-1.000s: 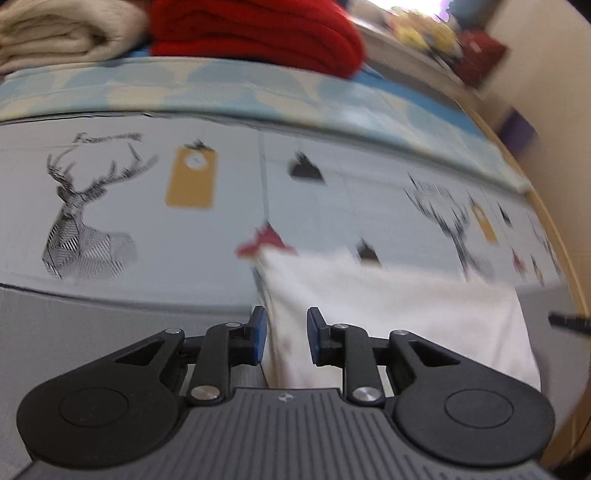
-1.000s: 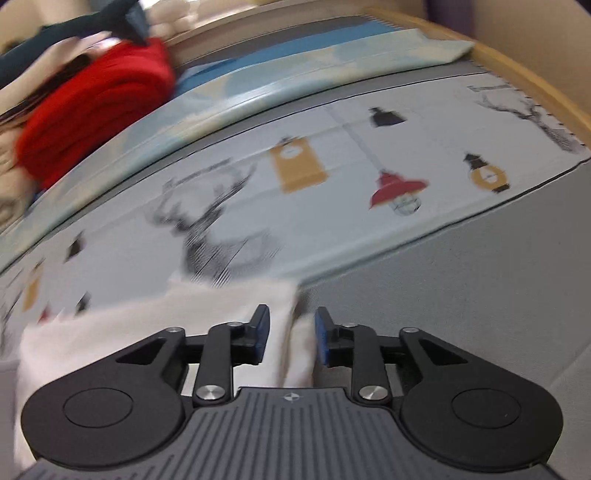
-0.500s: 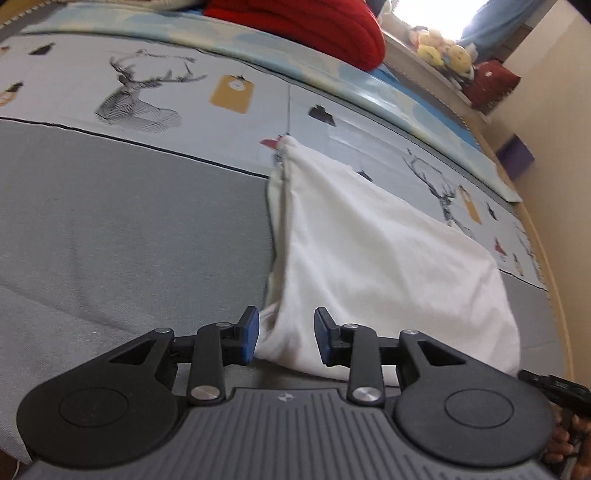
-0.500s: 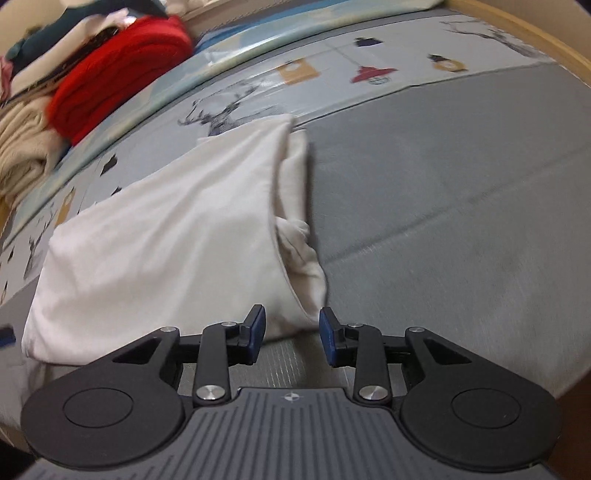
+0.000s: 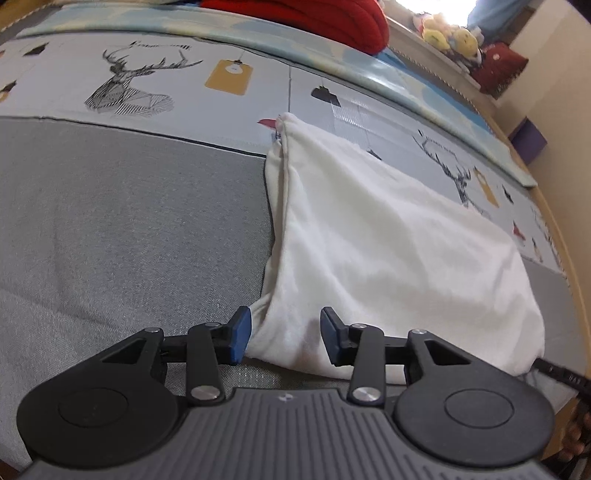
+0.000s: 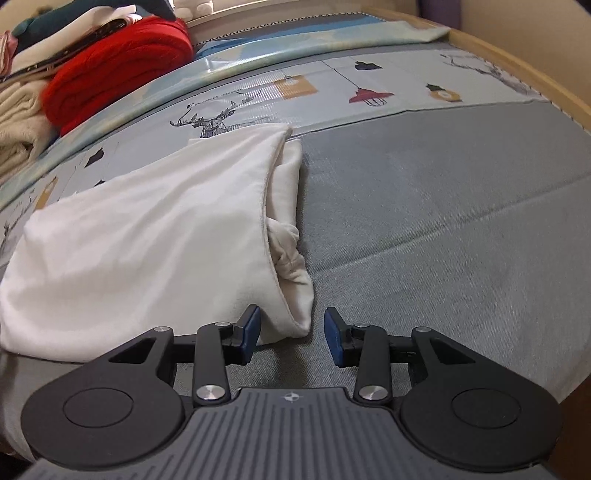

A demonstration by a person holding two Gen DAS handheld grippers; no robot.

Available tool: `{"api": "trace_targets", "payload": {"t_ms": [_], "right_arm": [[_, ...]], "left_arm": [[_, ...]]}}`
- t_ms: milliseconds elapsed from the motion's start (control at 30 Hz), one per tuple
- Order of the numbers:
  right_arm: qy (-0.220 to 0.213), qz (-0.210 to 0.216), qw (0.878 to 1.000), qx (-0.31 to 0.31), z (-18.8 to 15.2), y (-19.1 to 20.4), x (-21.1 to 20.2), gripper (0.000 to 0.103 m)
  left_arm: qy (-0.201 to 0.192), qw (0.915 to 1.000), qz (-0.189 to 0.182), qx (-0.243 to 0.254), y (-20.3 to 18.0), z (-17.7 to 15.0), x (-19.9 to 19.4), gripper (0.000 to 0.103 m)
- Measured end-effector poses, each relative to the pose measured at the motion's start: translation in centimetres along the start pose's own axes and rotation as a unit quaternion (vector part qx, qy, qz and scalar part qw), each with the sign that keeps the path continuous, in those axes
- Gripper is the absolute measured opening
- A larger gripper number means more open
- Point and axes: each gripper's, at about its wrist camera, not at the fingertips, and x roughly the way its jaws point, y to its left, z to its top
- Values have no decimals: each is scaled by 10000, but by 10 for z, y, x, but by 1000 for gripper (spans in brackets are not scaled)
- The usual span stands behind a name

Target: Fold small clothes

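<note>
We have the white garment (image 5: 388, 236) lying on the bed, folded over into a rough rectangle, its far edge over the printed strip of the bedcover (image 5: 166, 77) and its near edge on the plain grey part, close to the bed's near edge. From the right wrist view one end of the white garment (image 6: 147, 229) is less tidy: a top layer curls over a bunched, wrinkled inner layer that sticks out at the side. We judge one fold is made, with at least another fold and some smoothing of that end left.

Our left gripper (image 5: 284, 334) is spread, its jaws either side of the garment's near corner without pinching it. Our right gripper (image 6: 291, 339) is also spread, with the other near corner just ahead of its left jaw and nothing held.

The bedcover (image 6: 443, 206) is grey with a pale band printed with deer and lanterns. Towards the bed's far edge sit a red knit pile (image 6: 118, 62) and cream folded fabric (image 6: 18, 114); a wooden bed rim (image 6: 535, 74) runs along the side. Soft toys (image 5: 450, 33) sit on a ledge beyond.
</note>
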Motion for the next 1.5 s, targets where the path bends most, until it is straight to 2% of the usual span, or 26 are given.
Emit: {"api": "trace_targets", "payload": {"t_ms": [33,67,100,133,200,267,367,433,500,533,567,633,700,767,867,933,1000,1100,1133,1233,1333,1400,1500], "right_arm": [[1,-40,10000,-26,1,1,1,38],[-3,-52,10000,-39,1,2,2,31],[-4,-38,10000,-52,1,3,2,17],[5,-16,10000,-84,2,6,2,11],[-48,-98,9995,-290,2,13,1,7],[-144,-134,9991,-388,5,17,-4,5],[-459,-95,9987,-214,14,16,-27,4],[-528,-105,9985,-105,16,11,-38,4],[-121,-340,9993,-35,13,3,-25,4],[242,-429,9987,93,11,-2,-12,4],[504,-580,9968,216,8,-6,-1,0],[583,-1086,9920,267,4,-11,4,0],[360,-991,9934,449,7,-15,-5,1],[-121,-826,9954,461,12,-14,-24,3],[-795,-459,9958,1,15,3,-42,3],[-882,-66,9960,-107,15,11,-41,3],[-593,122,9980,-154,12,17,-28,6],[287,-333,9983,-371,0,20,5,11],[465,-404,9976,-328,-2,17,12,11],[439,-334,9983,-189,0,19,11,11],[15,-346,9986,-409,5,25,-4,13],[-265,-330,9980,-466,6,27,-12,19],[-501,-366,9972,-429,11,25,-14,24]], "left_arm": [[-22,10000,16,45,-1,-1,0,39],[-42,10000,36,79,-1,-1,0,34],[-49,9999,74,109,-1,-2,1,22],[-32,9999,105,129,-1,-2,1,9],[14,9999,131,73,3,-2,-1,4],[-71,9999,18,-84,7,0,-11,4],[-307,9993,-165,-121,7,0,-34,4],[-54,9998,-57,-186,11,-7,-30,4],[419,9988,197,-153,12,-14,-12,4],[546,9978,363,-68,10,-17,-5,5],[549,9975,438,8,8,-17,-3,6],[357,9978,533,190,0,-14,-9,12],[-94,9960,759,455,-8,-11,-23,17],[-475,9925,904,678,-16,-8,-33,17],[-599,9945,497,701,-27,-11,-35,16],[-450,9955,341,767,-32,-12,-28,16],[-196,9945,537,874,-34,-17,-16,16],[538,9917,787,861,-27,-26,7,16],[581,9907,893,842,-25,-28,9,16],[221,9911,1005,847,-27,-21,-3,16],[-246,9911,939,911,-33,-12,-13,16],[-499,9903,845,983,-41,-8,-15,16],[-715,9895,658,1068,-52,-6,-14,16]]}}
